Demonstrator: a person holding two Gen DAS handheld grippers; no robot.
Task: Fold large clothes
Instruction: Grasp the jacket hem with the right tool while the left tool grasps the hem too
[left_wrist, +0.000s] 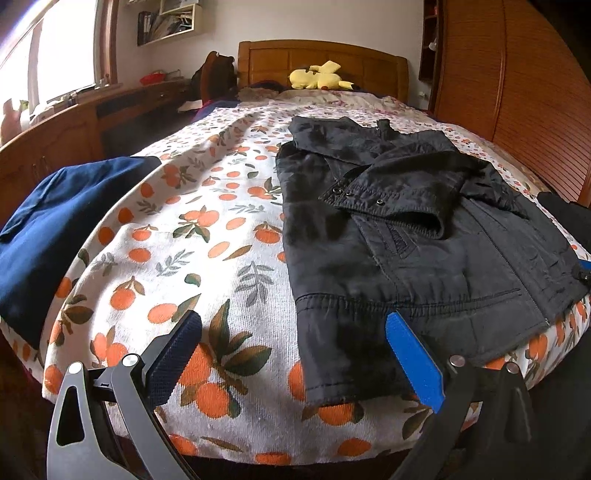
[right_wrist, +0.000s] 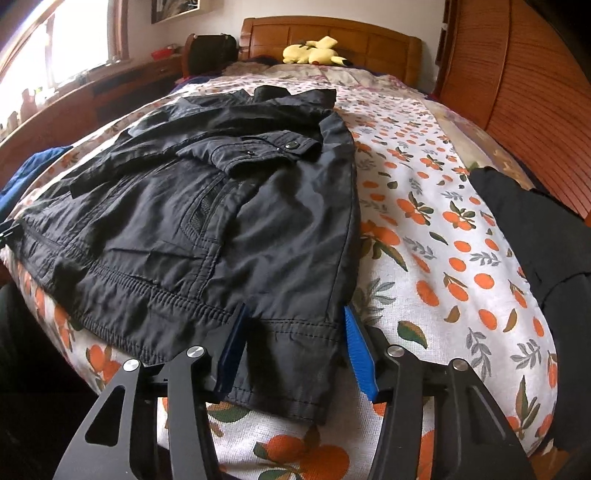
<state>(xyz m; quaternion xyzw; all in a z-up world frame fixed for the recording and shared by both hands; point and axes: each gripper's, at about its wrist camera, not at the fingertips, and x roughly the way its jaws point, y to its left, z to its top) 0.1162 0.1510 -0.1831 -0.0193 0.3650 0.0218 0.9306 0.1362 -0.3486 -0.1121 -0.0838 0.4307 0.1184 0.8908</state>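
A black jacket (left_wrist: 399, 251) lies flat on the bed with both sleeves folded across its front; it also shows in the right wrist view (right_wrist: 207, 229). My left gripper (left_wrist: 291, 332) is open at the jacket's bottom left corner, one finger over the hem, the other over bare sheet. My right gripper (right_wrist: 295, 325) is open, its fingers on either side of the jacket's bottom right corner, holding nothing.
The bed has a white sheet printed with oranges (left_wrist: 207, 258). A folded blue garment (left_wrist: 55, 236) lies at the left edge. Another black garment (right_wrist: 535, 229) lies at the right. A yellow plush toy (left_wrist: 317, 75) sits by the wooden headboard (left_wrist: 321, 55).
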